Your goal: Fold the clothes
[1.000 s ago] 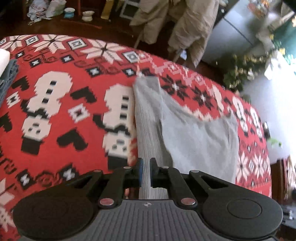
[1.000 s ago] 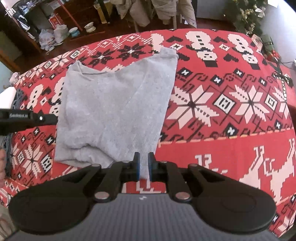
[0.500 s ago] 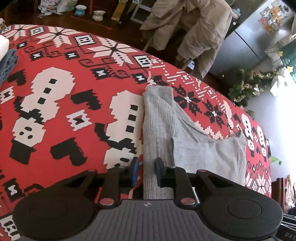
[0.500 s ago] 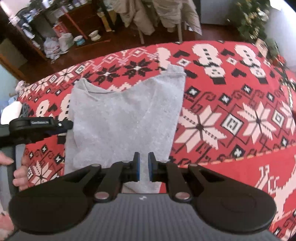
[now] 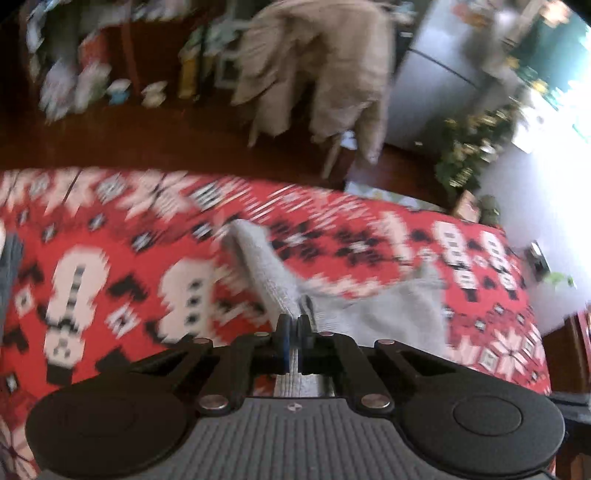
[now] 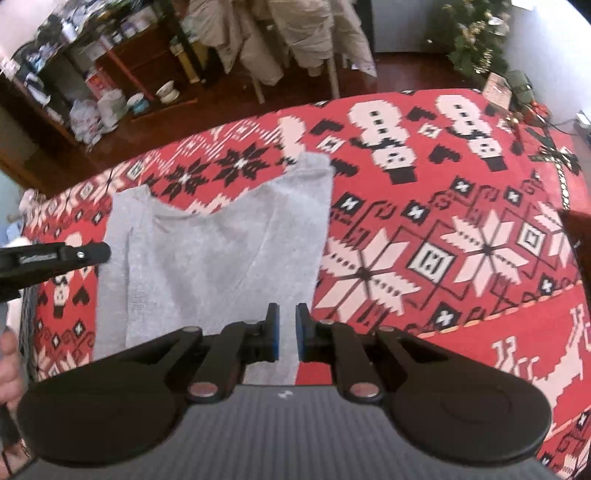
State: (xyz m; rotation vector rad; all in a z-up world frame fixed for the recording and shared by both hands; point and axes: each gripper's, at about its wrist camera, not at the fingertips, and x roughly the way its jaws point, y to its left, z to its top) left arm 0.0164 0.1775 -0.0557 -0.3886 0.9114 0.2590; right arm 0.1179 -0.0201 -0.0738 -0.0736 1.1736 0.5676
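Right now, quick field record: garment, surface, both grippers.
garment: grey top, partly folded, lying mostly flat
surface: red patterned cloth with snowflakes and snowmen
left gripper: shut on the grey top's ribbed edge; view is motion-blurred
right gripper: open, small gap between the pads, over the near edge of the top, holding nothing
background: beige clothes over a chair, cluttered shelf
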